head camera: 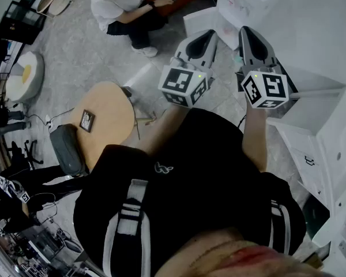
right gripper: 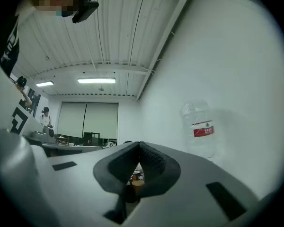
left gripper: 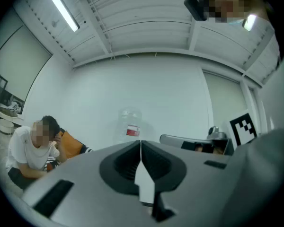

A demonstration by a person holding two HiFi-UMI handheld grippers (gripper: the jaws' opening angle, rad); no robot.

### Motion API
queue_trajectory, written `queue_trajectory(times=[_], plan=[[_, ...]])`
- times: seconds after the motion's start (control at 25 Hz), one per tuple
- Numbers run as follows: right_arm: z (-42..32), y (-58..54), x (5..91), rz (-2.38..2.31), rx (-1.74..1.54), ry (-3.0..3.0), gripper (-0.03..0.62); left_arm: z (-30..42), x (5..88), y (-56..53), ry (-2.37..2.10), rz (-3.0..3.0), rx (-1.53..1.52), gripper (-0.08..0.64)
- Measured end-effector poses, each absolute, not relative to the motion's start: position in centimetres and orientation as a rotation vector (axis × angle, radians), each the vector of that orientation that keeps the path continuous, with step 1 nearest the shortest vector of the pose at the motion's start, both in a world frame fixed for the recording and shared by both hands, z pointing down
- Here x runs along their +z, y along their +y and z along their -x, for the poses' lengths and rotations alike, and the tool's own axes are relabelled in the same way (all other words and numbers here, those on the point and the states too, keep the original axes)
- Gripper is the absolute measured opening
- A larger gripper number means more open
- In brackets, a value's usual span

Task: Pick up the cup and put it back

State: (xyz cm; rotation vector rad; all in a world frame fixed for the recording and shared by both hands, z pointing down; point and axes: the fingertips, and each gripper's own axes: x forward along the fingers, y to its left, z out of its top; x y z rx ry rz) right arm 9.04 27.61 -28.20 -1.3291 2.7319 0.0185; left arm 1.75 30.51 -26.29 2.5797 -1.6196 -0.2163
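Task's thing: the cup cannot be made out in any of the three views.
Left fingers: the left gripper (head camera: 209, 36) (left gripper: 141, 144) has its fingers pressed together along a thin seam, with nothing between them.
Right fingers: the right gripper (head camera: 248, 33) (right gripper: 139, 146) is fully closed at the tips and holds nothing. A small orange-brown blur shows through the gap below the tips, too small to identify.
Cut off: the person's black-clad torso fills the lower half of the head view and hides the floor under it.
Bottles: one clear plastic bottle with a red label (left gripper: 131, 124) (right gripper: 200, 126) stands against the white wall. It is centre frame in the left gripper view and right of centre in the right gripper view.
Marker cubes: two (head camera: 184, 85) (head camera: 269, 89), one on each gripper.
Benches: one round light-wood bench (head camera: 112, 105), left of centre in the head view, carrying one small dark square frame (head camera: 87, 120).
Other people: one seated person in a white top (head camera: 127, 7), at the upper left of the head view.
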Motion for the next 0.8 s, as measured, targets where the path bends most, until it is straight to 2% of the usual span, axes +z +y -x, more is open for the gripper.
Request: queue_trajectory(times=[0.8], plan=[[-9.73,26.73,-28.08,1.334,-0.008,2.692,0.010,-2.26,-25.88,30.11,-1.616,-2.590,-0.161,0.014]])
